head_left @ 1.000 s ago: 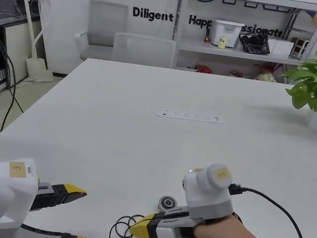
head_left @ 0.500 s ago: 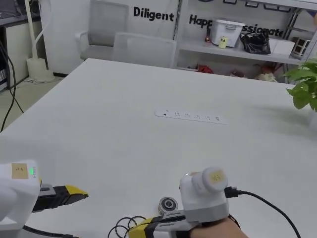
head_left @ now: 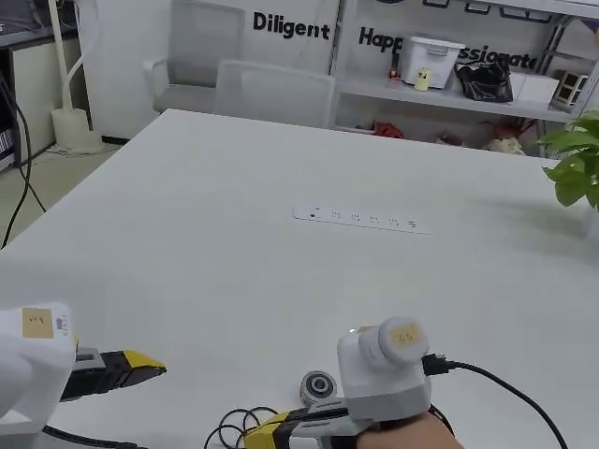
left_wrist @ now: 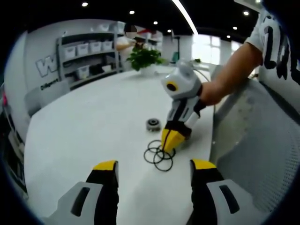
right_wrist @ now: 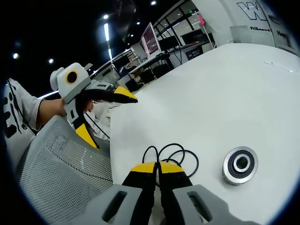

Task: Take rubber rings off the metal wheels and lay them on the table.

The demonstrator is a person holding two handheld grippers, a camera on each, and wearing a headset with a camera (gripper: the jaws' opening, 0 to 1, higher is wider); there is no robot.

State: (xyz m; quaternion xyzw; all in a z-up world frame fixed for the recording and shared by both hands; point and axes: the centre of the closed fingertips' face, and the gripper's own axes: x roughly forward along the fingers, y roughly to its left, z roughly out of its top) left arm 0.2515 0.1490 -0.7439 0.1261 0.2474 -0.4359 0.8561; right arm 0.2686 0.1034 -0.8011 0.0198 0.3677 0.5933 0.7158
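Note:
A bare metal wheel [head_left: 317,384] [left_wrist: 153,124] [right_wrist: 240,164] lies flat on the white table [head_left: 234,234], near its front edge. Left of it, thin black rubber rings [head_left: 234,423] [left_wrist: 157,154] [right_wrist: 174,145] lie overlapped on the tabletop. My right gripper [head_left: 267,432] [right_wrist: 157,168] is low at the near edge of the rings, jaws shut, and one ring seems pinched at the tips. It appears in the left gripper view too, as the right gripper [left_wrist: 169,140] touching the rings. My left gripper [head_left: 140,363] [left_wrist: 154,166] hovers open to the left, nothing between its jaws.
A white power strip [head_left: 360,220] lies mid-table. A potted plant [head_left: 576,164] stands at the right edge. A black cable [head_left: 505,379] trails from the right gripper. A grey mesh chair [right_wrist: 56,178] sits close behind the front edge.
The right gripper has sunk slightly lower and nearer over the rings. The left gripper, the wheel and the rings stay put.

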